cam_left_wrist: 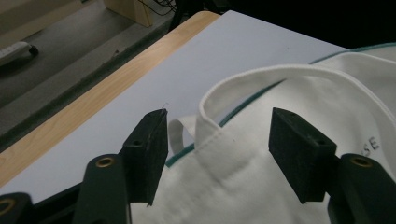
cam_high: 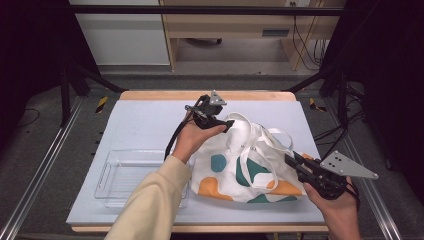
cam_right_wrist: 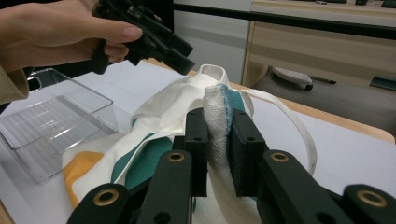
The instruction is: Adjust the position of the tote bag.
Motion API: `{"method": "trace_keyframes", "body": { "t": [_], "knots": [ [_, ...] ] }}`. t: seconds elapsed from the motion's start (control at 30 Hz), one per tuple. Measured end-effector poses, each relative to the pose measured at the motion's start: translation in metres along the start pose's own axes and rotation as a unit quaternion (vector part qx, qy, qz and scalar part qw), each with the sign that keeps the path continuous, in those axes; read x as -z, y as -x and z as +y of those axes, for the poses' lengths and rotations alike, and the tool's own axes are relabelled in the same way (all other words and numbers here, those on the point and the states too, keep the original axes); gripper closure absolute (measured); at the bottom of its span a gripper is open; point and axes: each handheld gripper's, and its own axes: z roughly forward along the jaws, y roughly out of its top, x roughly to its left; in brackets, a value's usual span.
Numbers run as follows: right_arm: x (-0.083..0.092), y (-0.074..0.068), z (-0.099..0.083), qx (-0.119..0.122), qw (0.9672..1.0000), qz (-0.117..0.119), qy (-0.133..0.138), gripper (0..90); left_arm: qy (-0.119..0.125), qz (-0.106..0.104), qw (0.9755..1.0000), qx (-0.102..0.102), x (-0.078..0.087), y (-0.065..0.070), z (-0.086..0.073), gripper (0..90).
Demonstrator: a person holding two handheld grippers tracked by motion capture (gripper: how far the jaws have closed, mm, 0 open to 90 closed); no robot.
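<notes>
Between right hand-held gripper (cam_right_wrist: 217, 154) jaws, tote bag (cam_right_wrist: 163, 121) fabric

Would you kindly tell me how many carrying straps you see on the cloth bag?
2: one strap loops up at the bag's far edge by the left tongs; the other strap lies across its middle.

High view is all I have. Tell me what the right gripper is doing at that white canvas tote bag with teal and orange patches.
Observer: The right gripper is shut on a bunched fold of the white canvas tote bag.
Operator: Report the left gripper.
Observer: The left gripper is open, jaws either side of the bag's rim where a white handle strap is sewn on.
Operator: Check the clear plastic bin.
Observer: The clear plastic bin looks empty.
</notes>
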Motion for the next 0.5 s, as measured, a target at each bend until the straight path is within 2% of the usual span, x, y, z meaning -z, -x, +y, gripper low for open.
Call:
{"method": "trace_keyframes", "body": {
  "t": [0.1,0.17,0.3,0.5],
  "knots": [
    [0.0,-0.001,0.001,0.001,1.0,0.003,0.002,79.2,0.013,0.001,0.9999,0.009,-0.006,-0.003,0.004,42.8],
    [0.0,-0.001,0.001,0.001,1.0,0.004,0.003,79.2,0.012,0.002,0.9999,0.007,-0.009,-0.004,0.006,44.9],
    [0.001,-0.001,0.001,0.0,1.0,0.006,0.002,79.2,0.001,0.008,1.0,0.0,-0.018,-0.005,0.007,49.1],
    [0.0,-0.003,0.001,0.001,1.0,0.01,0.003,79.1,-0.007,0.008,0.9999,0.009,-0.025,-0.008,0.004,54.2]
  ]
}}
